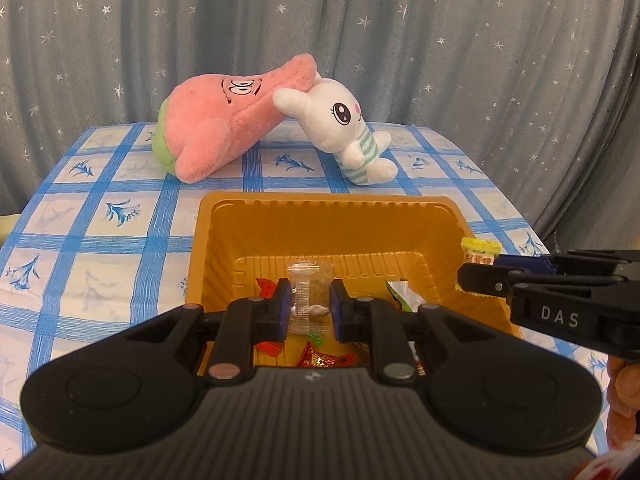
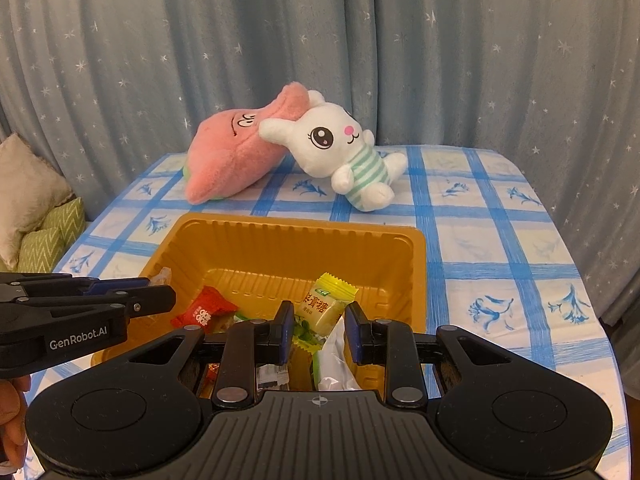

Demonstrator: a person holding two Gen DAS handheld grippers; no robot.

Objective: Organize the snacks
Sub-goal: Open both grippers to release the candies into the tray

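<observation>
The left gripper (image 1: pixel 309 306) hangs over the near end of a deep orange-gold plastic tray (image 1: pixel 328 216) with ribbed walls, its blue-padded fingers (image 1: pixel 283 304) drawn narrow onto a small clear cellophane-wrapped candy (image 1: pixel 306 294), which stands upright between them above the tray's inside. The right gripper (image 2: pixel 318 330) is over the same tray from the other side; its fingers (image 2: pixel 286 320) are also narrow and pinch a yellow candy wrapper with green print (image 2: pixel 325 306), tilted, with its top sticking out above the pads. In the left wrist view this yellow sweet shows at the tray's right rim, at the tip of the right gripper.

Inside the tray lie more wrapped snacks: a red packet with white lettering (image 2: pixel 208 312), a green-and-white packet (image 2: pixel 332 364) and other red wrappers on the floor.

The tray sits on a table covered with a blue-and-white checked cloth with flower prints (image 2: pixel 500 264). Behind it a pink star-shaped plush toy (image 1: pixel 216 128) lies on its side, and a white plush rabbit in a green-striped shirt (image 1: pixel 344 128) leans against it. A grey curtain dotted with white stars (image 1: pixel 440 40) hangs at the back.
</observation>
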